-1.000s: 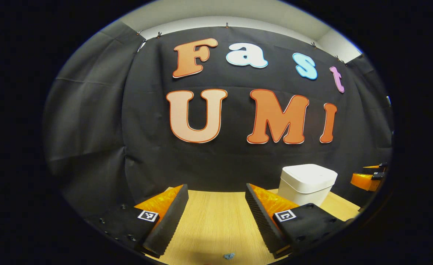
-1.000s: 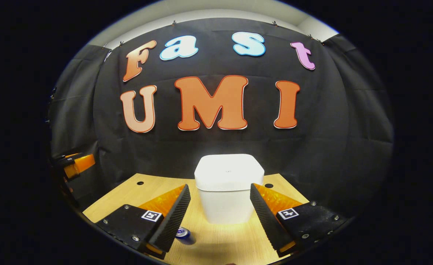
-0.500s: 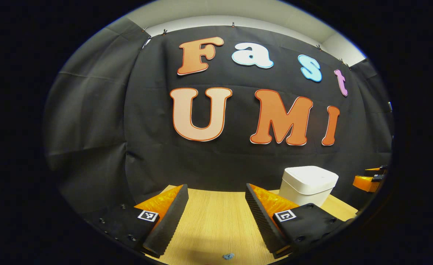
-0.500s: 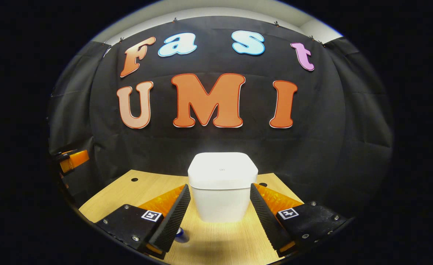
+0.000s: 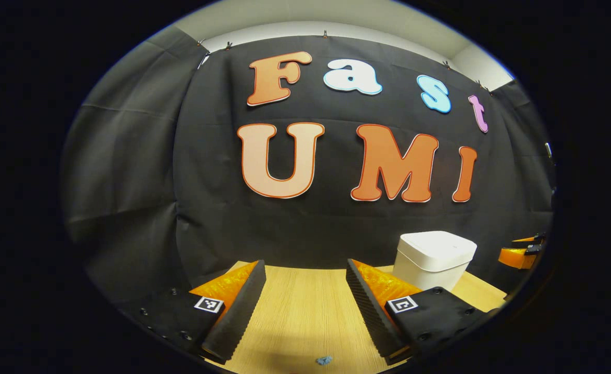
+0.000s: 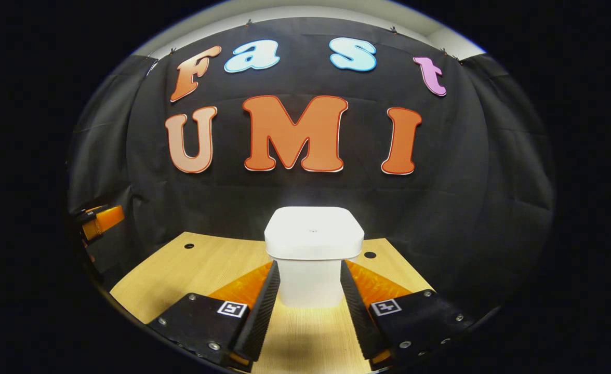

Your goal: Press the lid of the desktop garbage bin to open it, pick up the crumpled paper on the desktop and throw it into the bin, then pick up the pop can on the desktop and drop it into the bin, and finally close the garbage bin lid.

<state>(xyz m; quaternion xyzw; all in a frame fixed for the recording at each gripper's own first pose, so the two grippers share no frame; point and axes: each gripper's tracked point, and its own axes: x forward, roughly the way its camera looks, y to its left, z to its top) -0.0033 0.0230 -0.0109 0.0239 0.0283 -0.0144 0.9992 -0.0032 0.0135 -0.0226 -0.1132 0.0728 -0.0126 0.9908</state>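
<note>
The white bin stands on the wooden table with its lid shut, straight ahead of my right gripper. That gripper's jaws are open with a narrowed gap and nothing between them; the bin's body shows beyond the tips, and I cannot tell if they touch it. In the left gripper view the bin is off to the right. My left gripper hangs wide open over the table, and a small blue crumpled paper lies on the wood below and between its fingers.
The black cloth wall rises close behind the table. Two small round holes sit near the table's back edge. The left gripper shows at the far left of the right gripper view, and the right gripper at the far right of the left gripper view.
My right gripper's fingers have closed in to a narrower gap and it has moved toward the bin; the blue can by its left finger has slipped out of sight. The left gripper barely moved.
</note>
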